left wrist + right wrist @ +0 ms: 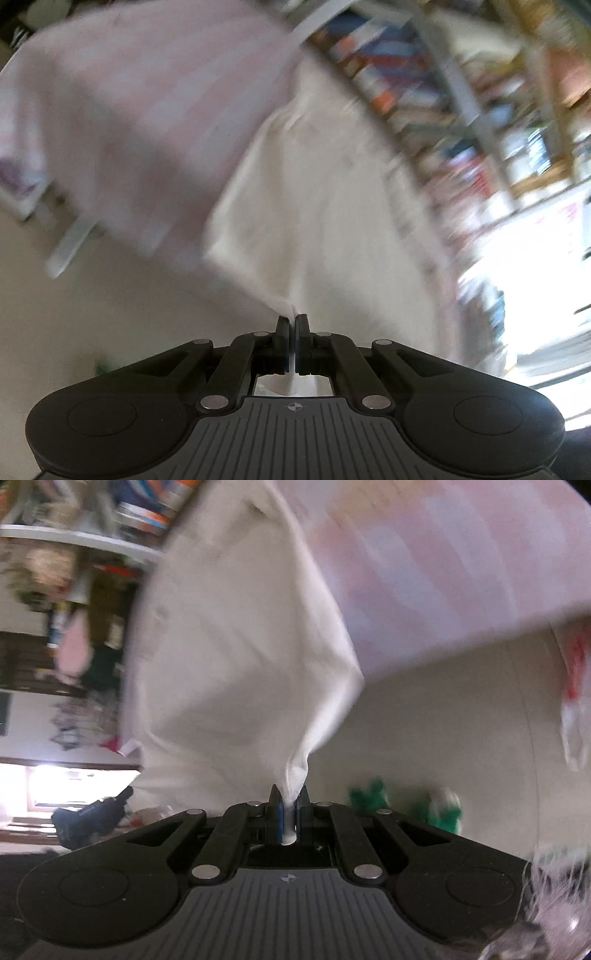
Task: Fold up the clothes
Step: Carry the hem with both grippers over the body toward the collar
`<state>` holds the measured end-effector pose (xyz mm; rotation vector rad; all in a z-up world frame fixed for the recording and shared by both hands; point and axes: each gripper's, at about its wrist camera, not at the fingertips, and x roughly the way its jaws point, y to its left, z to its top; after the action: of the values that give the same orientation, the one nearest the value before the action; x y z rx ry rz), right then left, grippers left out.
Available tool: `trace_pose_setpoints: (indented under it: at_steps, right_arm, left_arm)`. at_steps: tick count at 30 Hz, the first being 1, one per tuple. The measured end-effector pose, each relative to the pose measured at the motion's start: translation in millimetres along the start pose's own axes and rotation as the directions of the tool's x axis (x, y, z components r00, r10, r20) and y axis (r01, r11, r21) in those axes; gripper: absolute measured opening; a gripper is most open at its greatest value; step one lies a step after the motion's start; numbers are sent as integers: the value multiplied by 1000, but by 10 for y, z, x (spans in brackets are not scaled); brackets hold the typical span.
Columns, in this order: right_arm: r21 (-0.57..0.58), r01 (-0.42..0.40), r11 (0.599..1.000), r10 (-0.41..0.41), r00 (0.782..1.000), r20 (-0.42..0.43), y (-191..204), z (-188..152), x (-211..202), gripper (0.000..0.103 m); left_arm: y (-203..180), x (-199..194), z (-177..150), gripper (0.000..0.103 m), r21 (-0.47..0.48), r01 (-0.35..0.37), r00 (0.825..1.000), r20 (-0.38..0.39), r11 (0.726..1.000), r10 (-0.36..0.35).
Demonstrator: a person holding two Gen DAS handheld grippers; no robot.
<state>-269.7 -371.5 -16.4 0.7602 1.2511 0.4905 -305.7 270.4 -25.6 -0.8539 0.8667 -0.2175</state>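
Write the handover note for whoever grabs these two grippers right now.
Left gripper: jaws shut on an edge of the white garment.
Right gripper: jaws shut on a bunched corner of the same garment.
The garment stretches from both grippers toward the pink-covered table; the pictures are blurred.
Done: garment gripped at two points.
Left: no fold visible yet; lay it flat and fold it.

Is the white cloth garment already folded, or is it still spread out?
Spread out, not folded. The white cloth garment hangs stretched between the left claw and the right claw, each shut on a corner, over the pink striped cloth.
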Motion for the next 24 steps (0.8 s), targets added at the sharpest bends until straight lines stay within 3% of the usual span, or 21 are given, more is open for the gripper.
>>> trace_pose_setpoints:
  at_steps: [2,4,7,11,13,17,24]
  right_arm:
    - [-15,-53,998,54,994,95,100,232,-197,6]
    - [-27,-93,995,96,978,184,174,469,-350,6]
    - [-28,-181,983,180,930,321,271,836,-475,6]
    - [-57,-275,960,272,857,438,525,1305,-413,6]
    - [-53,-289,956,278,834,477,626,1535,-348,6]
    - [-12,-270,963,234,809,539,819,2002,-172,6]
    - [53,-230,972,161,813,559,872,2764,271,6]
  left_arm:
    - [-41,-42,177,1,-46,88,990,114,995,-83]
    - [-75,-60,363,1,-80,182,961,227,980,-160]
    - [-198,47,707,1,-70,265,912,342,962,-226]
    - [-488,331,1209,1,-34,291,875,414,956,-252]
    - [-608,510,1490,1,-37,302,863,435,953,-257]
    - [-730,934,2017,1,-81,300,864,445,951,-235]
    - [-593,1538,2607,0,-183,250,900,406,951,-158]
